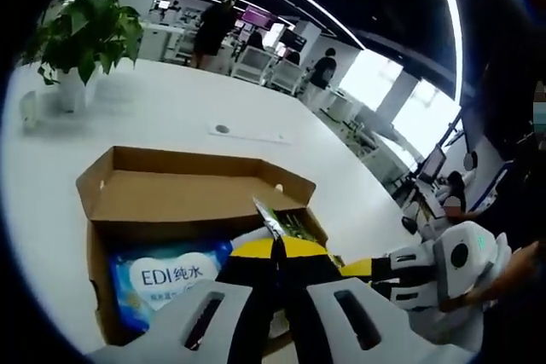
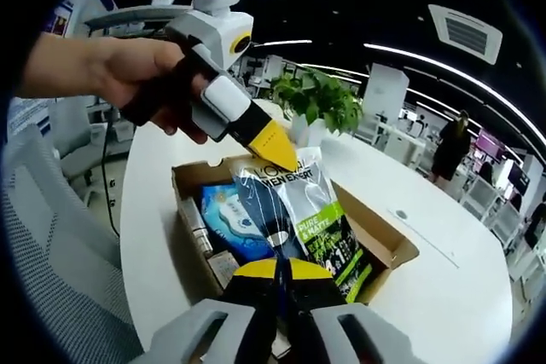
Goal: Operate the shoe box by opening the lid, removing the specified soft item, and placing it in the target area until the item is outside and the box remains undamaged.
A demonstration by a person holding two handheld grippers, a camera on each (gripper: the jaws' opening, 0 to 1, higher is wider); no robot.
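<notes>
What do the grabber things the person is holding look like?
Each gripper has light grey jaw arms with slots, and black jaws with yellow tips. In the right gripper view, the left gripper has a white and grey body. In the left gripper view, the right gripper has a white body with a dark round spot.

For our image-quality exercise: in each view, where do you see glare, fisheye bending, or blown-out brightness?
Left gripper view: the windows are blown out white, the white table is nearly washed out, and the ceiling light strips curve with the lens. Right gripper view: glare streaks the glossy face-mask sachet, and the table edge bows strongly.
</notes>
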